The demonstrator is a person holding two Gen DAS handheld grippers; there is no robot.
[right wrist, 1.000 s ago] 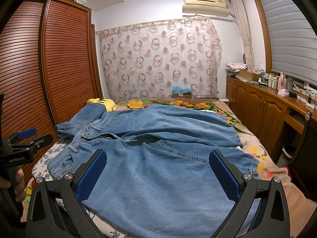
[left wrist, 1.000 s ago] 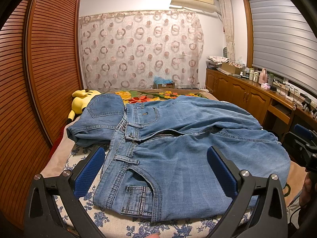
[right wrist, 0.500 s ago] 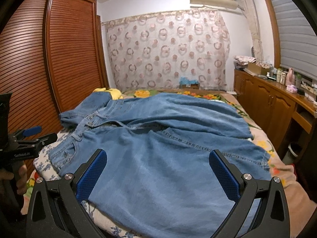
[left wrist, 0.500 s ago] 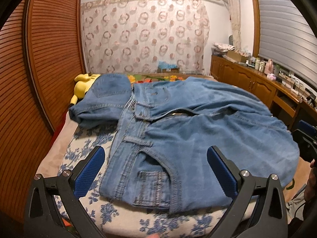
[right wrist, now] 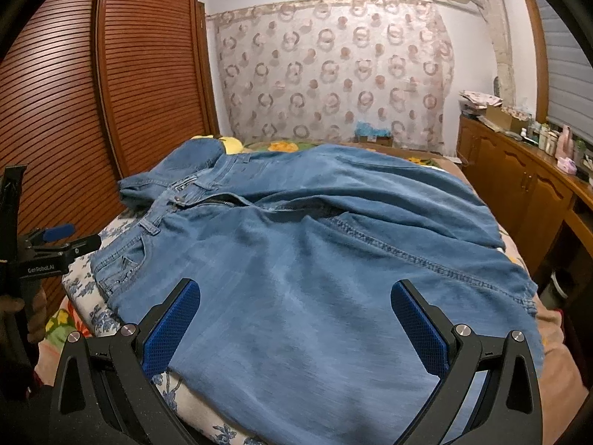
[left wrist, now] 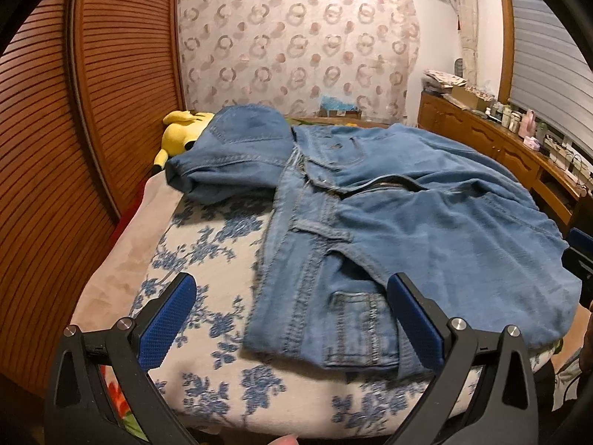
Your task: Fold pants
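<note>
Both my grippers hover spread and empty over jeans lying on a bed.

At the left, my left gripper (left wrist: 289, 319) faces the waistband corner; the jeans (left wrist: 426, 222) fill centre and right. My right gripper (right wrist: 294, 320) hangs over a leg. I judge each should pinch one near edge squarely, then lift together.

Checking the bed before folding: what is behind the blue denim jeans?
A yellow plush toy lies behind the blue denim jeans, its head and tail showing; the jeans hide the rest of it.
</note>
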